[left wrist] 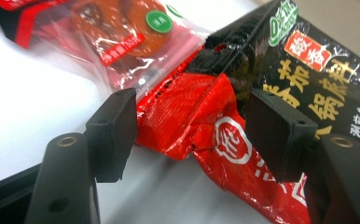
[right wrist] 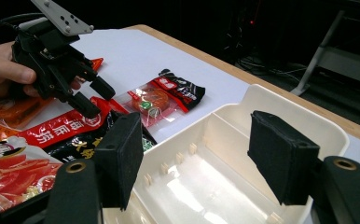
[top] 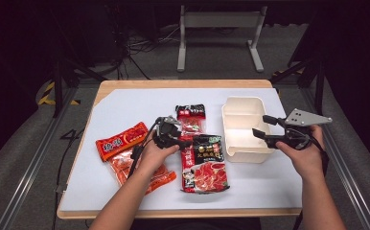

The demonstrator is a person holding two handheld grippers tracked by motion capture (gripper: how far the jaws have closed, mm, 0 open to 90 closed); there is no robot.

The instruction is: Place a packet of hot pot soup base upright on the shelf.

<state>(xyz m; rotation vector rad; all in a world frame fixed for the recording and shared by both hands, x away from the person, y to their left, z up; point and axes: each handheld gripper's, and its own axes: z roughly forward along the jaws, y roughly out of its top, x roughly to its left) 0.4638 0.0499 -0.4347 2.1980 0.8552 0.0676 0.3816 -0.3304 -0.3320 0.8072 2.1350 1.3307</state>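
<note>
The red sauce packet [left wrist: 206,121] lies on the white bench [top: 125,110], partly under the black hot-pot base packet [left wrist: 308,74], with the left gripper [left wrist: 192,135] at its crumpled end, jaws apart on either side. The right gripper [top: 264,127] hovers over the cream divided container [top: 243,143], jaws apart and empty.

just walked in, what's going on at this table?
A person holds a gripper in each hand over food packets and a white bin. The left gripper is open around the crumpled end of a red packet that lies partly under a black packet. The right gripper hovers open over the bin, which looks empty.
</note>
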